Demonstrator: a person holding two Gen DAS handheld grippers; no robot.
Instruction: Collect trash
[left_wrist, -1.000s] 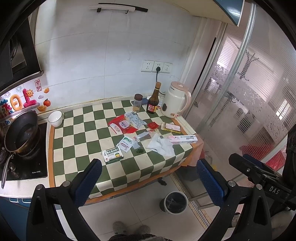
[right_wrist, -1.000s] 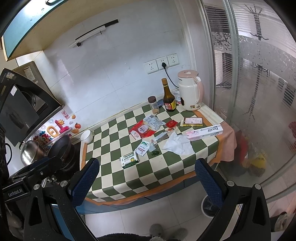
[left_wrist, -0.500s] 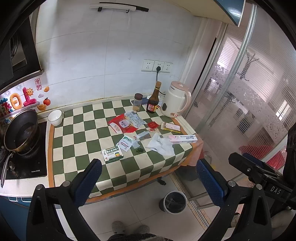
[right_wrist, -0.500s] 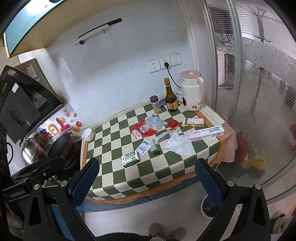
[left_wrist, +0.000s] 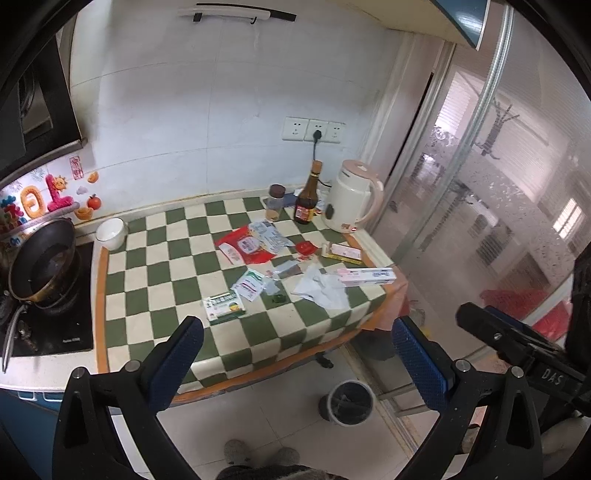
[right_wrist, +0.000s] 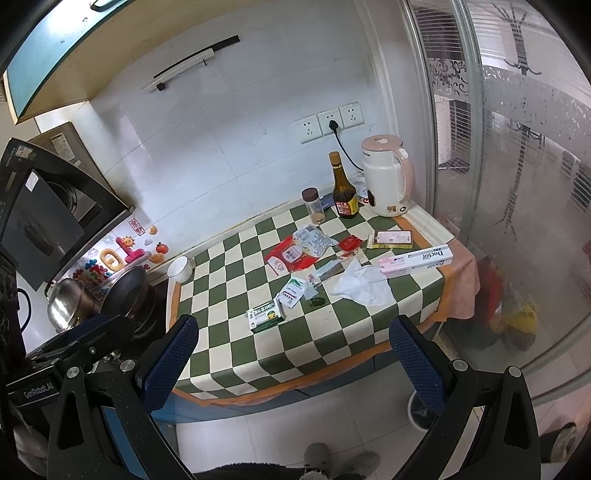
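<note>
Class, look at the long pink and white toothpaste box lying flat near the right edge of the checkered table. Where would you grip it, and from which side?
Grip the toothpaste box across its narrow width near the middle, coming down from above. It lies flat and long, so the short side fits between the fingers, and a middle hold should keep it level. The crumpled tissue sits close on its near side, so a sideways approach risks snagging that.

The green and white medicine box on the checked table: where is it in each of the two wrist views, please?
Left wrist: the green and white box lies left of centre, just above the left fingertip.
Right wrist: it lies left of centre, nearest the table's front edge among the litter.
Shared landmark: the dark sauce bottle beside the kettle at the back.
</note>
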